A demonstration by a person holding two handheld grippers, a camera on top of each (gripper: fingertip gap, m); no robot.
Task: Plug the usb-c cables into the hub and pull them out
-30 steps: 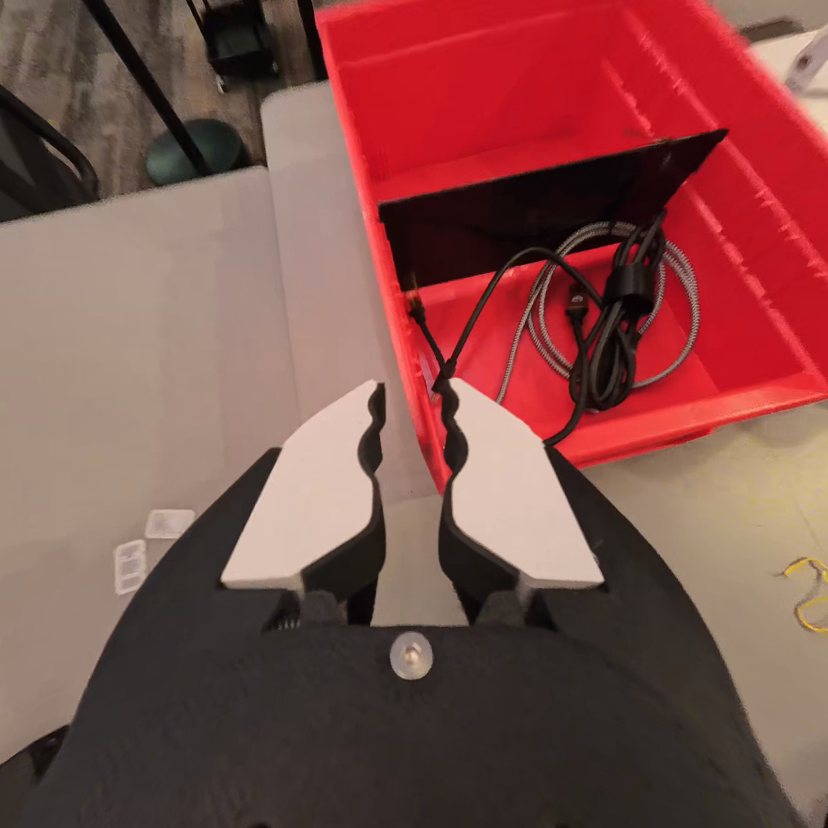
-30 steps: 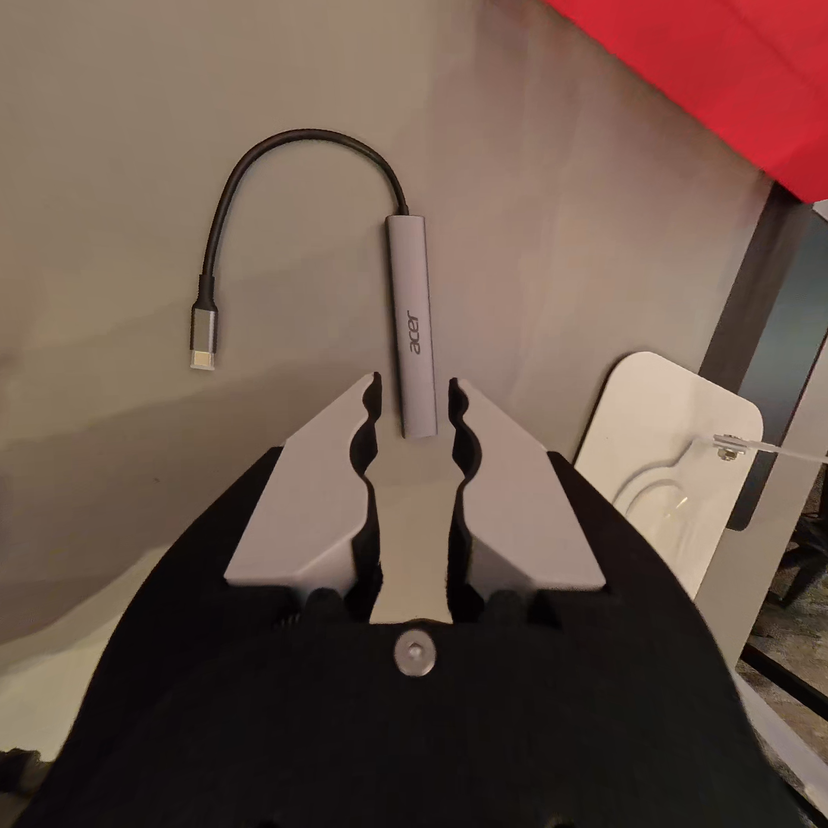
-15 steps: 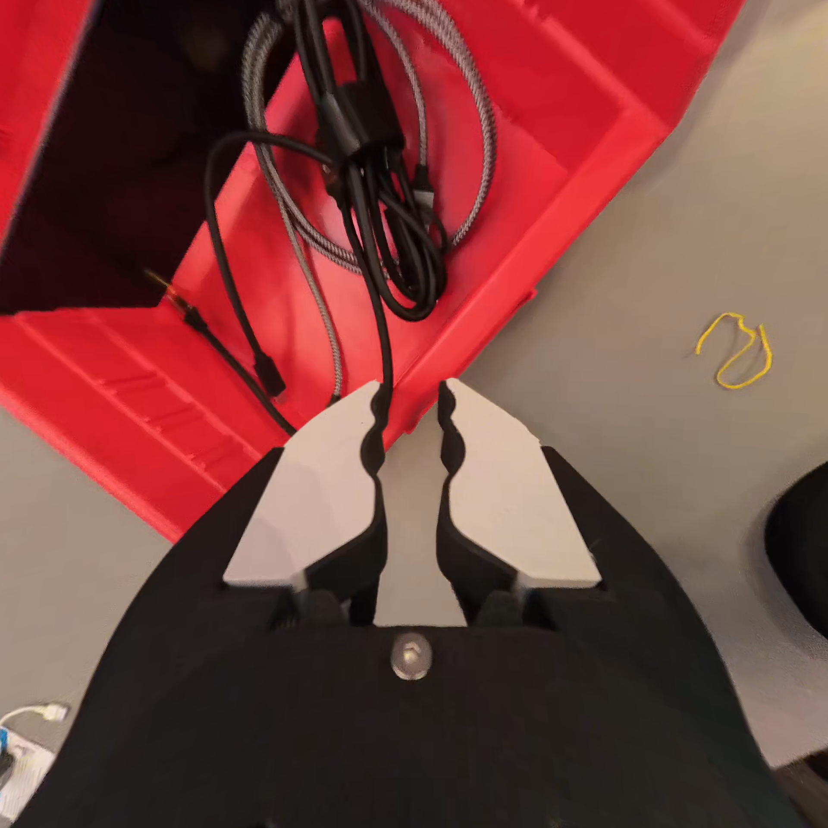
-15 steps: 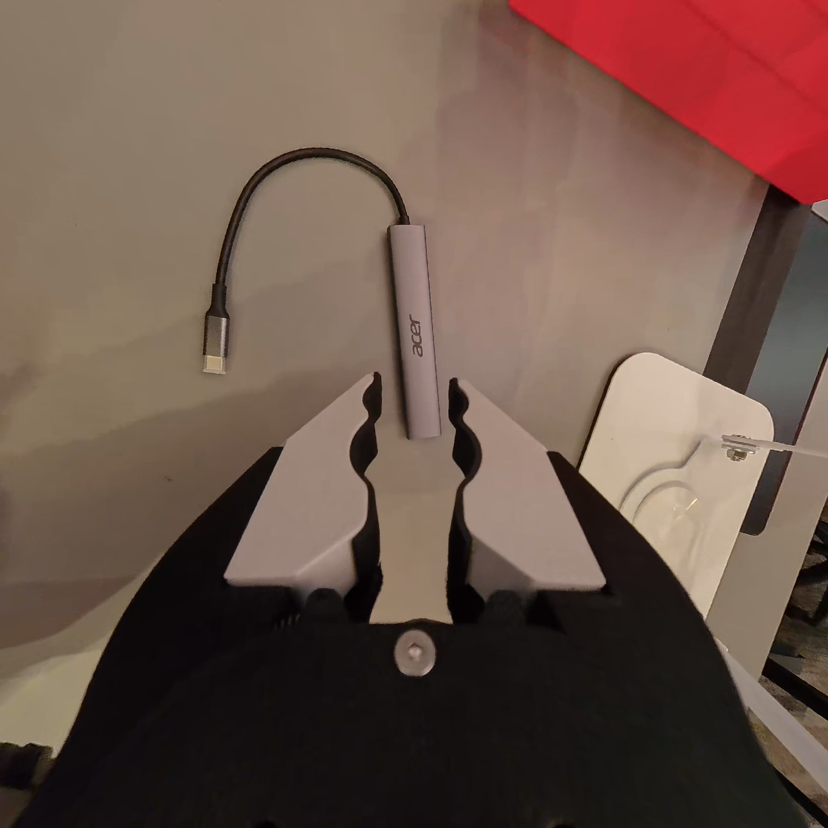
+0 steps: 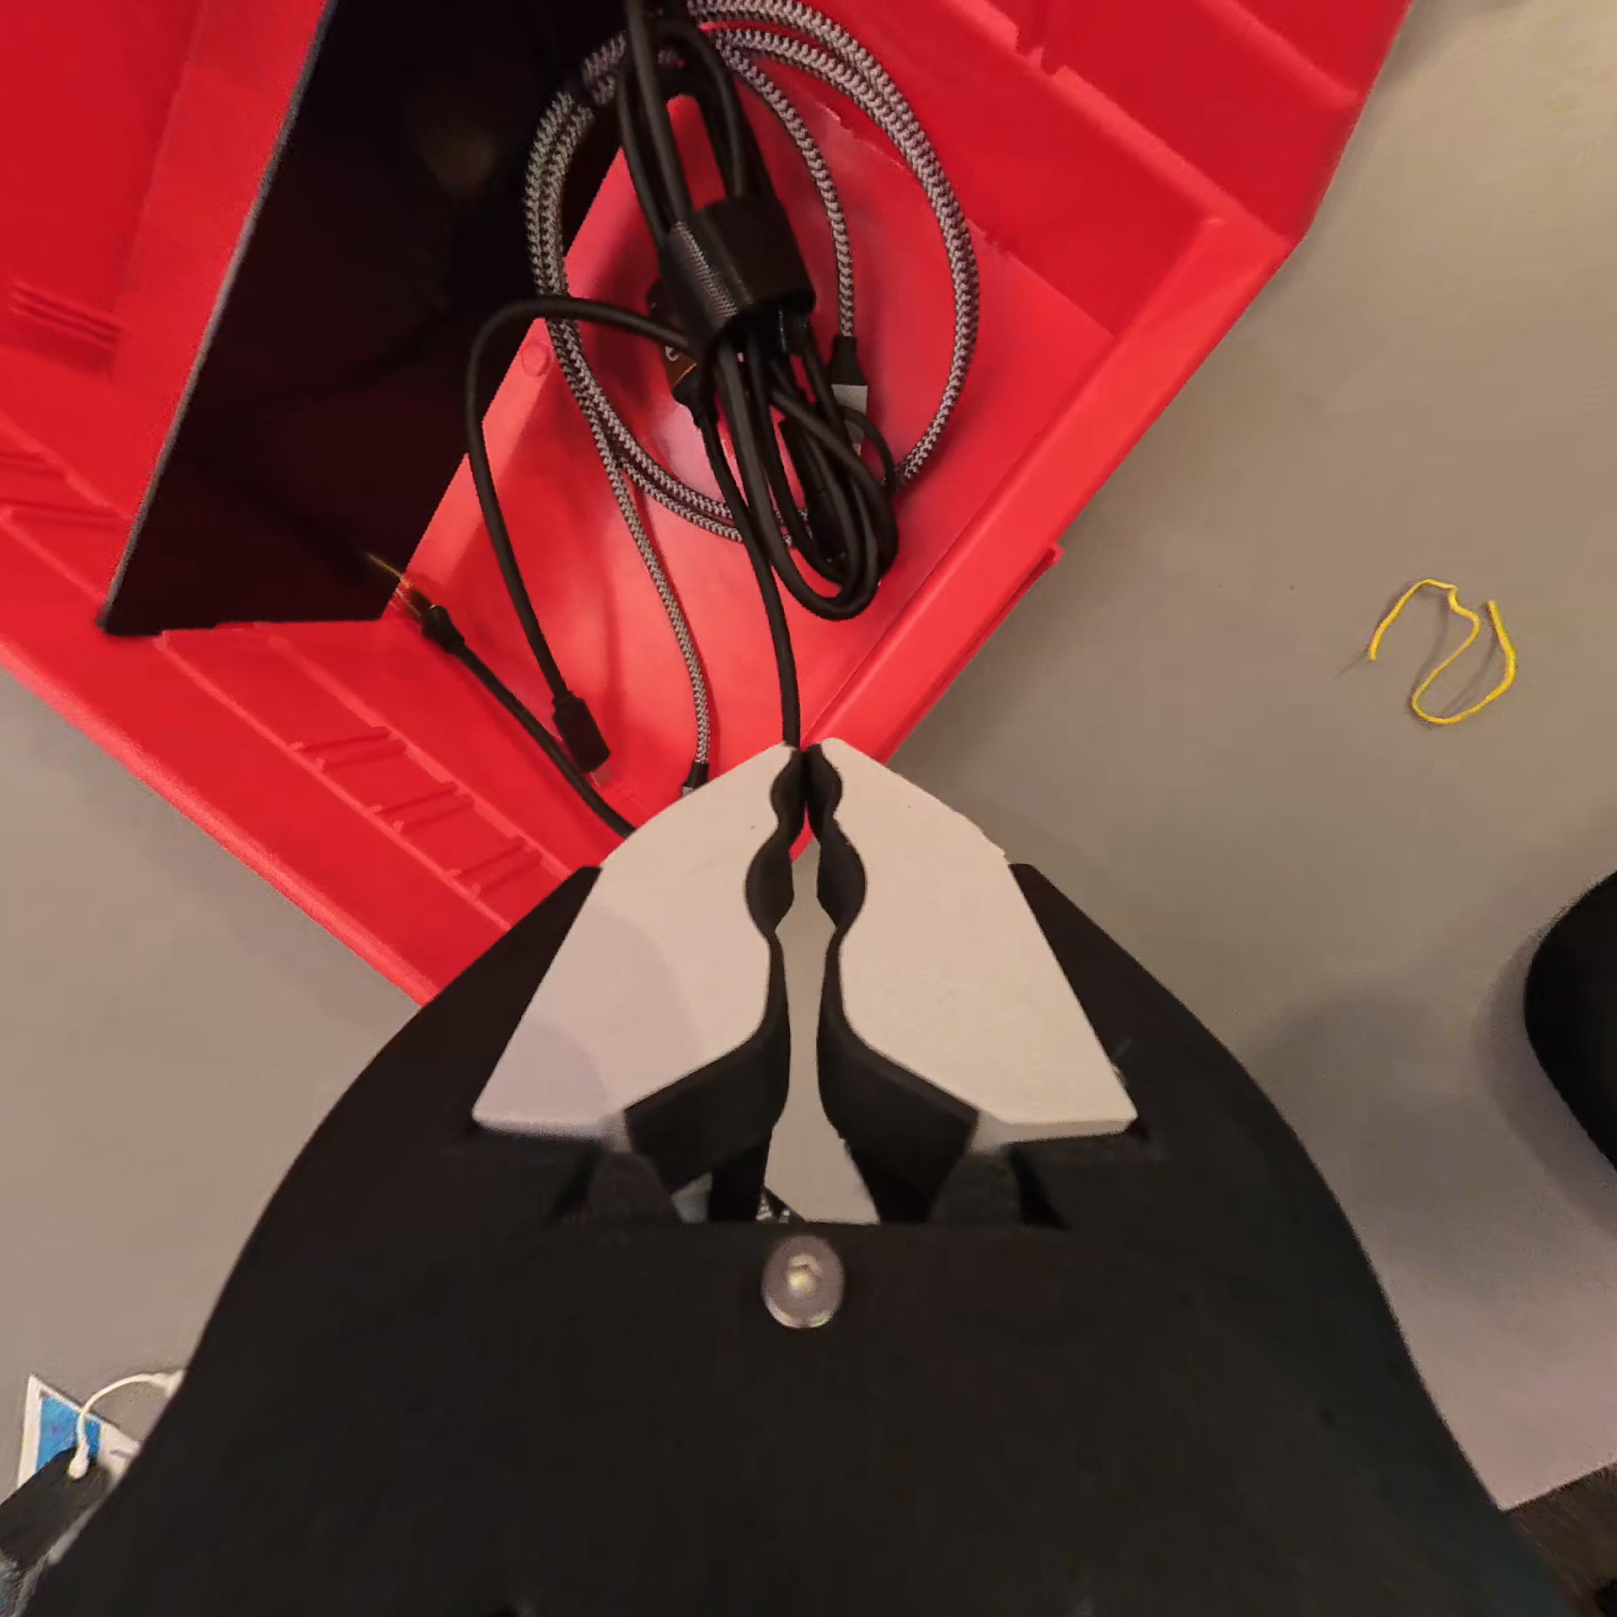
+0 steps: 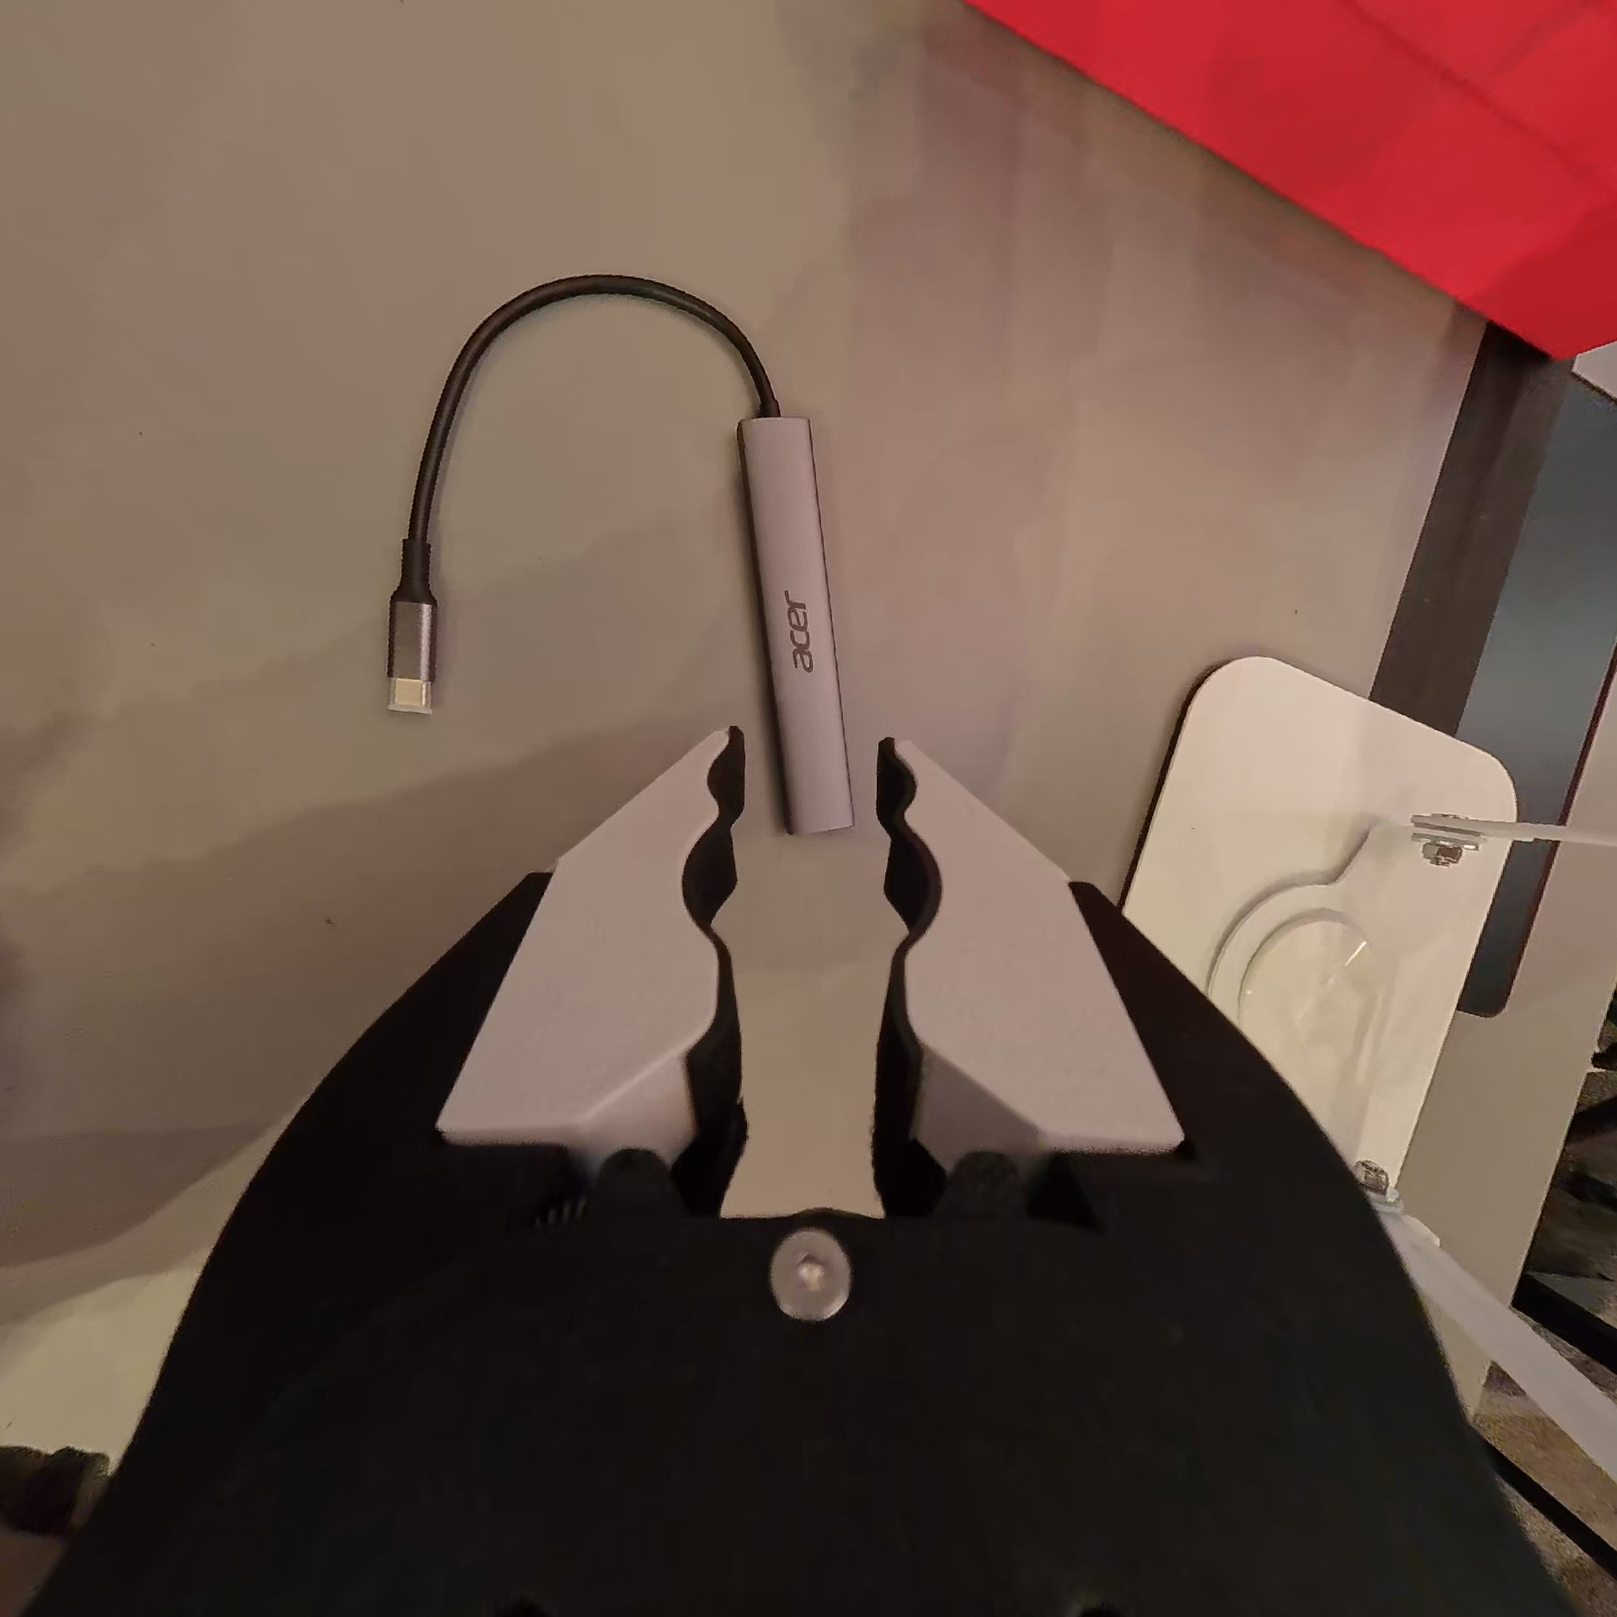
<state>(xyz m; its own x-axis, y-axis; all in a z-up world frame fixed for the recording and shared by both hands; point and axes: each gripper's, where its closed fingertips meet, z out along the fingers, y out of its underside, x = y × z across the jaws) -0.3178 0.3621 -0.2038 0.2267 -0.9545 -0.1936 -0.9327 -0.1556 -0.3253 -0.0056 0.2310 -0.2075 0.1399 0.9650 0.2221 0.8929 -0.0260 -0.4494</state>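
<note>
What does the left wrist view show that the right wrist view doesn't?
Only the left wrist view shows the inside of the red bin: a bundle of cables, a black divider, and the left tongs shut on a black cable. A yellow rubber band lies outside on the table.

Only the right wrist view shows the grey hub with its short cord and plug, the open right tongs at the hub's near end, and a white plate.

Both show the grey table and the red bin.

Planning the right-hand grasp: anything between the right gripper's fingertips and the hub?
Right wrist view: nothing but bare grey table. The hub lies flat, its near end reaching between the open right gripper fingertips, untouched.
</note>
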